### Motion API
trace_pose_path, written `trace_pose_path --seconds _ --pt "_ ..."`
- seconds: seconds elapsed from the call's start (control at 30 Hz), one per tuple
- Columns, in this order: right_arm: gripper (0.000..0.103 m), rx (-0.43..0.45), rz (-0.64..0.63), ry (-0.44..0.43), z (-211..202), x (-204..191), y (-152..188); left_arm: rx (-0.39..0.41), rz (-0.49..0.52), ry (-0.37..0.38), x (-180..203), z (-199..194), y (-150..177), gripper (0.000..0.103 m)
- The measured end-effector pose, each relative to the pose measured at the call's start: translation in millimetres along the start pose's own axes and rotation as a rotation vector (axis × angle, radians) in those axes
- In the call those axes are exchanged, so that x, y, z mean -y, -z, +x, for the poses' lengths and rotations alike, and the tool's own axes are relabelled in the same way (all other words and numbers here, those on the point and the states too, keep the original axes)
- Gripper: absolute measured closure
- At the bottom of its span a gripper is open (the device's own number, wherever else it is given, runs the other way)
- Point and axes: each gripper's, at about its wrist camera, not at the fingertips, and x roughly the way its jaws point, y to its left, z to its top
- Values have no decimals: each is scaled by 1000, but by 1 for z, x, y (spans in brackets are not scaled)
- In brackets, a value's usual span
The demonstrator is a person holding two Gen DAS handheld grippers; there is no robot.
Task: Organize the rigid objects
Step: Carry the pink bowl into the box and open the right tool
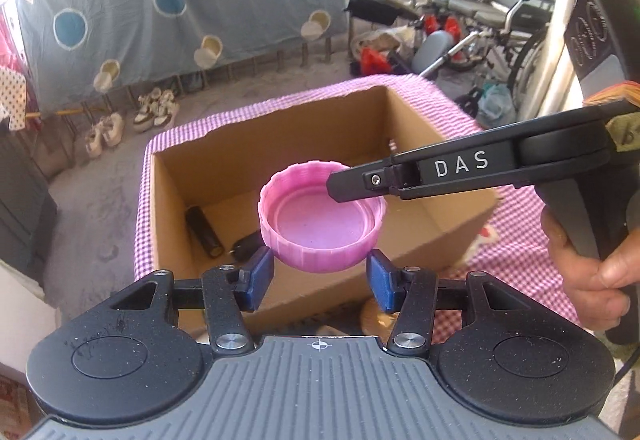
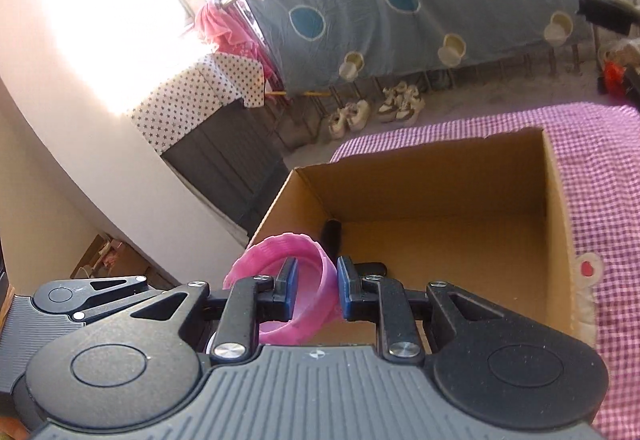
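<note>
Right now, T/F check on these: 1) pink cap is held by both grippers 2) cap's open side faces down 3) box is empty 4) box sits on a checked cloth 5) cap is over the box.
1) True. The right gripper pinches the wall of the pink cap; the left gripper clasps it from outside.
2) False. The hollow side faces up.
3) False. The cardboard box holds a dark cylinder and another dark item.
4) True. A pink checked cloth lies under it.
5) True. Both views show it above the box opening.
</note>
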Motion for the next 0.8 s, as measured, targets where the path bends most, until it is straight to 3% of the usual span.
trace_pose_path --seconds 0.2,0.4,0.6,0.8 --pt "80 -183 81 -20 73 25 -15 -149 -63 8 -35 45 -8 52" --pt "80 -292 109 -22 111 35 -18 -215 -69 -12 -44 65 -12 52" --pt "81 -356 139 -42 127 43 -15 -252 -73 -19 -48 70 -10 50" --pt "81 -363 167 -51 126 46 -16 -263 -86 -14 -53 71 -11 49"
